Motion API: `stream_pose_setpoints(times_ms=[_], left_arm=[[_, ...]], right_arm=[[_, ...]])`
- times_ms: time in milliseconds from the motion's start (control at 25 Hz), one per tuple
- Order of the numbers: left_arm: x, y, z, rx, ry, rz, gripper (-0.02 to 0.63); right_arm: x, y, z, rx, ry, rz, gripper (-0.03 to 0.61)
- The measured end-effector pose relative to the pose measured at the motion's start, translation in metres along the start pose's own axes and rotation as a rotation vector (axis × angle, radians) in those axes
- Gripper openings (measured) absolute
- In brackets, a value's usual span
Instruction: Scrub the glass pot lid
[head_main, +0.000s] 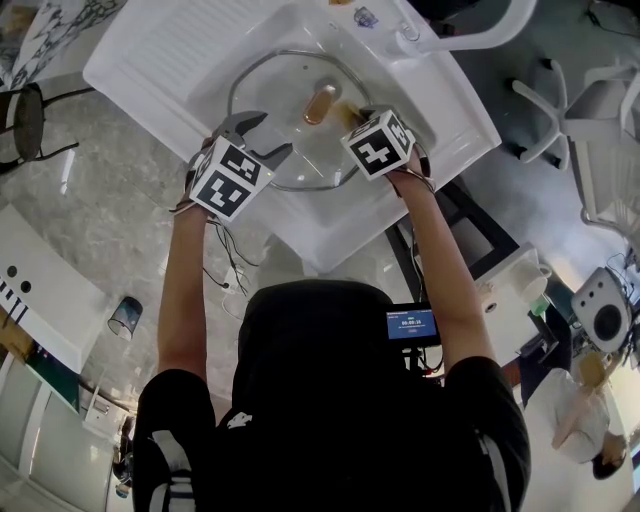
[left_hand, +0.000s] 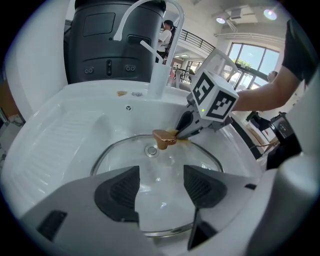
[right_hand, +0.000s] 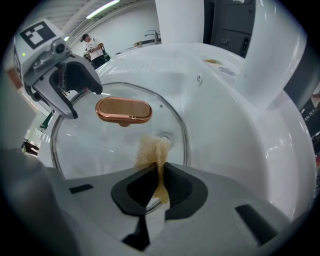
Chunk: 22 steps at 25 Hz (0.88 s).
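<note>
Black short-sleeved shirt (head_main: 330, 400). Left gripper (left_hand: 161, 187), right gripper (right_hand: 159, 184): grey shells, black ribbed pads (left_hand: 120, 192), white cubes (head_main: 230, 178) with black square markers, thin dark cables (head_main: 232, 256).

surface: white sink (head_main: 150, 55) | on it: glass pot lid (head_main: 283, 95), knob up, in basin

Jaws of left gripper (left_hand: 161, 184) apart over near rim of glass pot lid (left_hand: 125, 156) in white sink (left_hand: 75, 125); right gripper (left_hand: 184, 129) with sponge (left_hand: 176, 134) just beside copper knob (left_hand: 163, 138).

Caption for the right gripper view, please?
Right gripper pinches tan sponge over round glass pot lid in white sink.
</note>
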<state>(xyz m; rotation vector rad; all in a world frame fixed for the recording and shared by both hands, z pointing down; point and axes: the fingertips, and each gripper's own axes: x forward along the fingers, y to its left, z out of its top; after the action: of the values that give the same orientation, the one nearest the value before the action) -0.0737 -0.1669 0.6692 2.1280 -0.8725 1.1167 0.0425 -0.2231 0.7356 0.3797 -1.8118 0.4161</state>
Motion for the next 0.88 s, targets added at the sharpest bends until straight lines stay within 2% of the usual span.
stream_pose_setpoints(times_ms=[240,640,880], left_arm=[[0.000,-0.001,0.001,0.001,-0.018,0.004,0.270],[-0.003,-0.002,0.005,-0.004,-0.042,0.030,0.272],[-0.016,-0.008,0.009,0.011,-0.071,0.073,0.272]], right_arm=[[-0.009,-0.002,-0.003,0.023,0.001,-0.049,0.018],[-0.043,0.017,-0.001,0.047,-0.047,-0.064,0.018],[-0.067,0.036,-0.001,0.139,-0.086,-0.026,0.018]])
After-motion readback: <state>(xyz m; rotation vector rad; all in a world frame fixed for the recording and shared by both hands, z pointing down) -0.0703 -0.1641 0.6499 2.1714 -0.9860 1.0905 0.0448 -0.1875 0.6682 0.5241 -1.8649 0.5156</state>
